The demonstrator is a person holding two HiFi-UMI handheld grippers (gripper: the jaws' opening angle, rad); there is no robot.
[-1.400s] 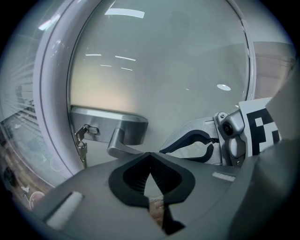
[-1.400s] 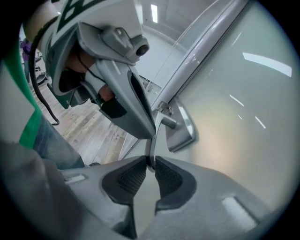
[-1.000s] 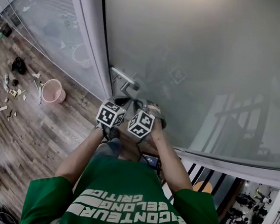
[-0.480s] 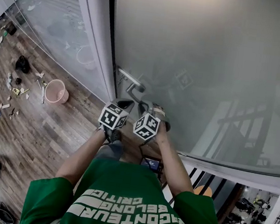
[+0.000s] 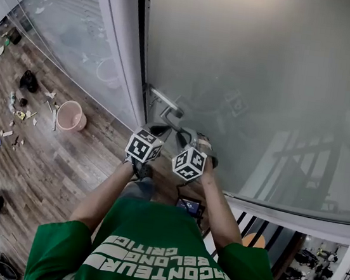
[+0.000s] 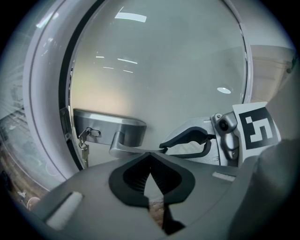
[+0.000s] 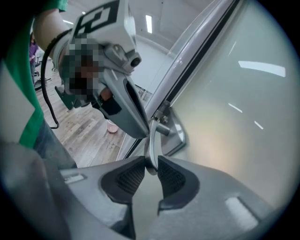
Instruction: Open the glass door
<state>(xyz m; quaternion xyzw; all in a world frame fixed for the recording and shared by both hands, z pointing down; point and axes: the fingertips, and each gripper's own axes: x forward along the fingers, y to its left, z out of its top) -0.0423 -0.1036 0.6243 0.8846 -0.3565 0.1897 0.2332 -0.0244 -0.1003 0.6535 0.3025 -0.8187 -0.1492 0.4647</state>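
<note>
Wood floor lies left of the lever handle; glass door spreads right of it. Handle's long axis runs along the door, free end twd the right gripper, which is clamped on that end. Left gripper, jaws together on nothing, sits just short of the handle. Next move prob. falls to the right.

you've got two grippers in play, left gripper and right gripper. one glass door, one door handle, one key in the lock. one pink bucket too, plus floor scraps too small to count.
</note>
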